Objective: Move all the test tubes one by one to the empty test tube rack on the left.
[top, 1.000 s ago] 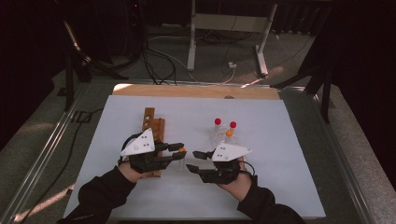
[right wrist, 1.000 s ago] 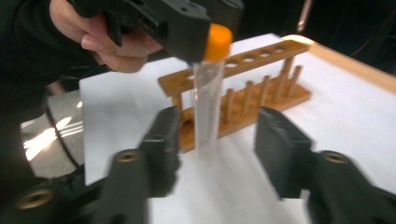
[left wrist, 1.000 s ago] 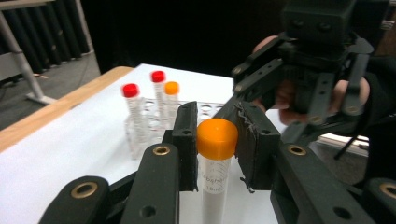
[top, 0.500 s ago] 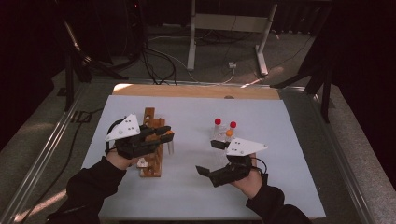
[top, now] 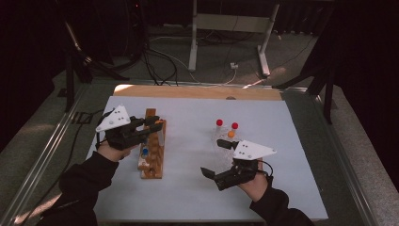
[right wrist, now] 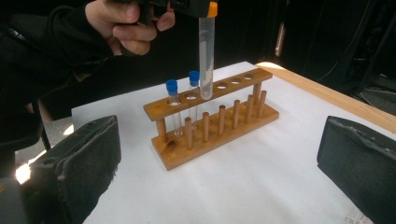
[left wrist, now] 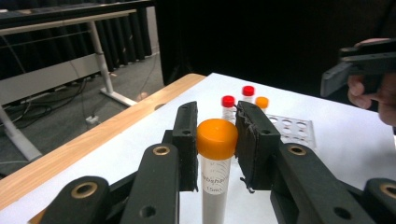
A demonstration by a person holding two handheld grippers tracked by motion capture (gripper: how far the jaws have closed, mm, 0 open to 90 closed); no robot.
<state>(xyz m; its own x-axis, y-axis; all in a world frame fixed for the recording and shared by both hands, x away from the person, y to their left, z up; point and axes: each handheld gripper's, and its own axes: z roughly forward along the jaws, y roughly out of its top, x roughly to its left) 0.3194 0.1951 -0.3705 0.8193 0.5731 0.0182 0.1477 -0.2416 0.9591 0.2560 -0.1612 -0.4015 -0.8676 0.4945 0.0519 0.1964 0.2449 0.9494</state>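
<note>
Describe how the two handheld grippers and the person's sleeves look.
Both the left gripper and the right gripper are black, each topped by a pale three-cornered plate with dark dots. The left's jaws carry brass-ringed pivot holes and worn black pads. Both sleeves are black.

The wooden rack (right wrist: 212, 119) has two blue-capped tubes (right wrist: 173, 105) filling its near-end holes; four holes farther along stand open. Bare white table (top: 188, 183) lies between the rack and the clear tray (top: 226, 143) with three capped tubes.
</note>
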